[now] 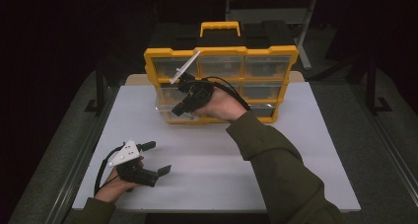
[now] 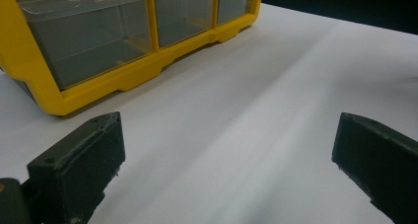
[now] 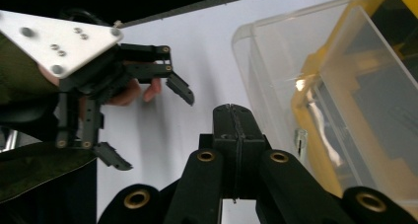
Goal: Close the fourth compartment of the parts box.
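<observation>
- High view: a yellow organizer case (image 1: 220, 81) with clear drawers stands upright at the far side of the white surface (image 1: 296, 155), its handle on top.
- The right claw (image 1: 183, 108) is at the case's lower left corner, beside a clear drawer (image 1: 165, 113) that sticks out from the bottom row; whether it touches the drawer I cannot tell here.
- The left claw (image 1: 156, 158) rests low near the front left of the surface, well apart from the case, its jaws spread wide with nothing between them.
- Left gripper view: the two black jaws of the left claw (image 2: 229, 150) stand far apart over bare surface (image 2: 276, 86). The case (image 2: 123, 73) lies ahead at the upper left, its bottom row of clear drawers facing the camera.
- Right gripper view: the right claw (image 3: 235, 116) has its jaws pressed flat together, gripping nothing. The pulled-out clear drawer (image 3: 305, 71) is just beside them on the right, with the yellow case (image 3: 315, 150) behind it.
- Farther off at the left, the left claw (image 3: 153, 128) shows in the person's hand, jaws apart and empty.
</observation>
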`<control>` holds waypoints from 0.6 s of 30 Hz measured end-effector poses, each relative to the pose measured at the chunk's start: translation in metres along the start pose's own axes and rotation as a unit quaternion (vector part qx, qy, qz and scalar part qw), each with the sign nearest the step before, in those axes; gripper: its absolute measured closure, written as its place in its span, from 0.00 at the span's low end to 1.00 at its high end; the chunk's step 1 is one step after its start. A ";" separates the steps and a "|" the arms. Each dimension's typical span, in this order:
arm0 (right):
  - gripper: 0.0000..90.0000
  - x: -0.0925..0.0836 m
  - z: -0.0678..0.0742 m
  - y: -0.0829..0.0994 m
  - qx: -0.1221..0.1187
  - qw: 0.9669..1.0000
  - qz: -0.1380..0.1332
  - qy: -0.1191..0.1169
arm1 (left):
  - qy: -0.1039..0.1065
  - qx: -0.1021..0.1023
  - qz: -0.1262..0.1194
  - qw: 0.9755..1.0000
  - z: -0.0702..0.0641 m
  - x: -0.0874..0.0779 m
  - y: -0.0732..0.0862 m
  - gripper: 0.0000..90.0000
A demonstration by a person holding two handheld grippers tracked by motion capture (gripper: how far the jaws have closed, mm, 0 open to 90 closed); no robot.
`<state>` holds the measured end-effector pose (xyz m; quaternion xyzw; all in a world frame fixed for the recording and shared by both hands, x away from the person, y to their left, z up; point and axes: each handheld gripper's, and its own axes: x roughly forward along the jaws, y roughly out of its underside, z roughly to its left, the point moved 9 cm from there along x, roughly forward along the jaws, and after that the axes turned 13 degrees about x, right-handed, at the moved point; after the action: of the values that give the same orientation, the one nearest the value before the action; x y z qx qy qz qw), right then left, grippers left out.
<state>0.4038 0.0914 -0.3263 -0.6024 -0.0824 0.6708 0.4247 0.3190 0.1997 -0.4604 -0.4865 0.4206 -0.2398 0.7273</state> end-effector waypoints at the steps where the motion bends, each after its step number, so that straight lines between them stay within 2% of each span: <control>1: 0.99 0.001 -0.002 0.000 -0.001 1.000 0.002 0.004 | 0.000 -0.003 0.000 1.000 -0.001 0.000 0.000 0.00; 4: 0.99 0.003 -0.007 0.001 0.001 1.000 0.001 0.012 | 0.000 -0.002 -0.001 1.000 0.000 0.000 0.000 0.00; 7: 1.00 0.003 -0.007 0.001 0.004 1.000 -0.001 0.005 | 0.000 -0.001 0.000 1.000 0.000 0.000 0.000 0.00; 18: 1.00 0.003 -0.012 -0.002 0.006 1.000 -0.004 0.014 | 0.000 -0.003 0.000 1.000 -0.001 0.000 0.001 0.00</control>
<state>0.4155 0.0898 -0.3308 -0.6085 -0.0749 0.6614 0.4321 0.3186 0.1994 -0.4611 -0.4883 0.4215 -0.2390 0.7258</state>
